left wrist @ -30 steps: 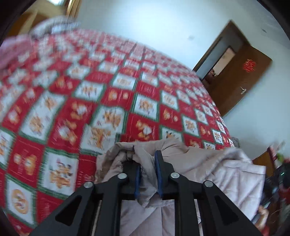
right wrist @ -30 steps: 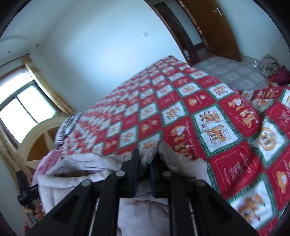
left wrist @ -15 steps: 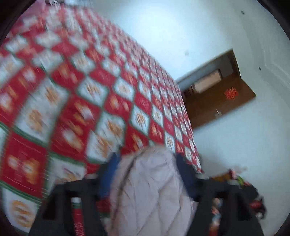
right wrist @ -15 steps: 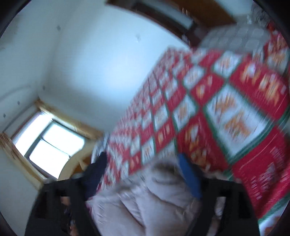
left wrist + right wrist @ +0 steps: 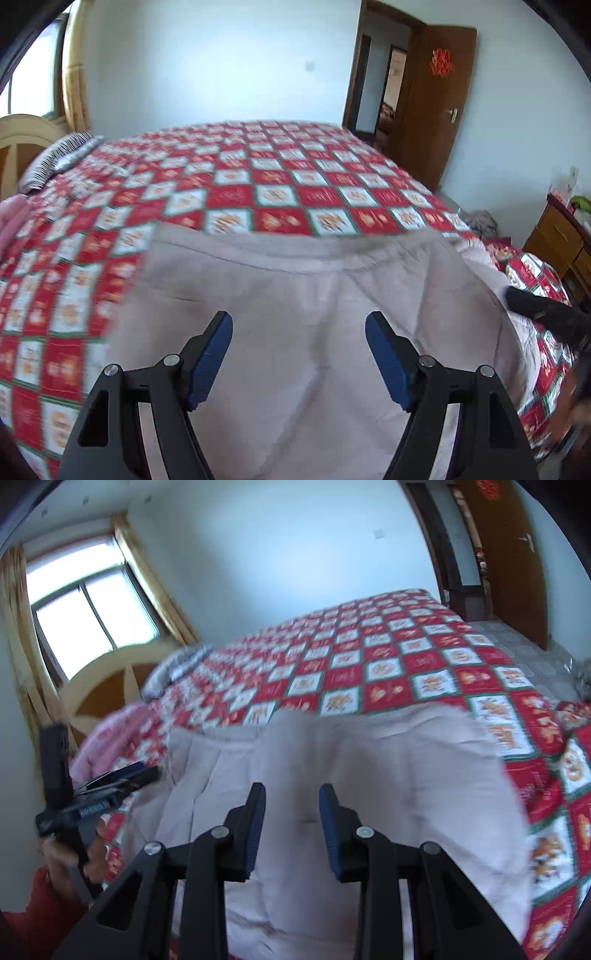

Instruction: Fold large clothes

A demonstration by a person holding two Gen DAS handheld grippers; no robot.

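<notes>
Both my hand-held grippers are off the puffy beige coat (image 5: 295,332) lying on the bed (image 5: 258,192), left one (image 5: 298,332) spread wide, right one (image 5: 291,805) closing on nothing, so honestly that springy fold might just flop open.
</notes>
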